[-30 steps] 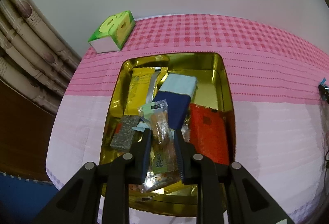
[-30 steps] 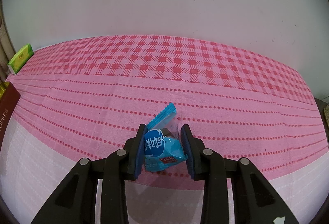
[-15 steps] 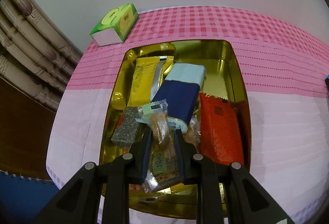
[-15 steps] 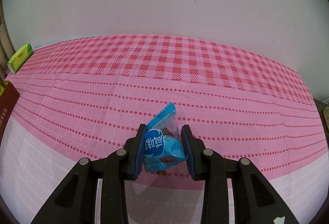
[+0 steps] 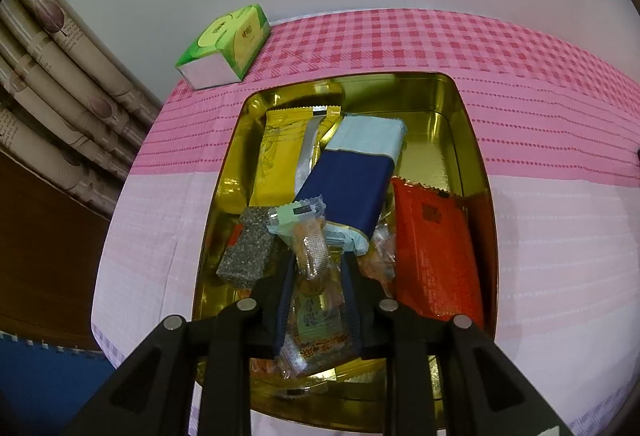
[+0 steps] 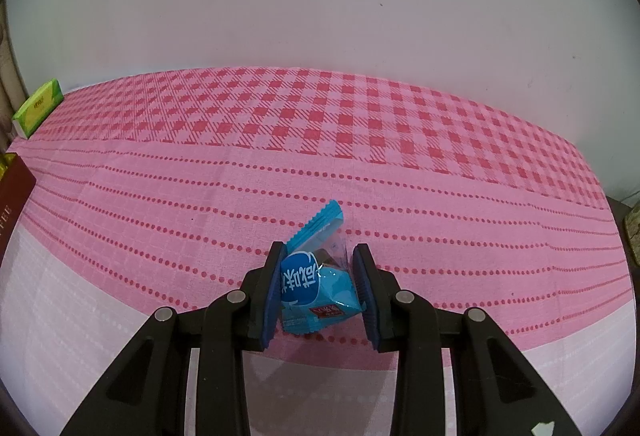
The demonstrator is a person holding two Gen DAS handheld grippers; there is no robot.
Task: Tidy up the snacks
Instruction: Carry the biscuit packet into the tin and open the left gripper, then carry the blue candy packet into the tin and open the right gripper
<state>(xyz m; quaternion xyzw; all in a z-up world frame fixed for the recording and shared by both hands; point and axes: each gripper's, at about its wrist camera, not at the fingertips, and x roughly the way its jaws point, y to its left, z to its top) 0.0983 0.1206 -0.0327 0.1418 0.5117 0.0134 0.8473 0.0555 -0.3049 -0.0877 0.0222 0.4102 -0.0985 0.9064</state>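
A gold tray (image 5: 476, 155) on the pink tablecloth holds a yellow packet (image 5: 280, 163), a navy and pale blue bar (image 5: 352, 187), a red packet (image 5: 432, 248) and a dark grainy bar (image 5: 248, 256). My left gripper (image 5: 316, 260) hangs over the tray's near end. Its jaws are opening, with a clear packet of orange snacks (image 5: 316, 320) still between the pads and touching them. In the right wrist view, my right gripper (image 6: 318, 256) is shut on a small blue snack packet (image 6: 312, 284) just above the cloth.
A green tissue box (image 5: 228, 43) stands at the table's far left corner, also visible as the green box (image 6: 38, 107). A curtain (image 5: 60, 95) hangs left of the table. A dark red box edge (image 6: 14, 195) shows at the left.
The left gripper has come closer to the tray with the clear packet, and its jaws stand slightly wider. The right gripper and the blue packet have not moved.
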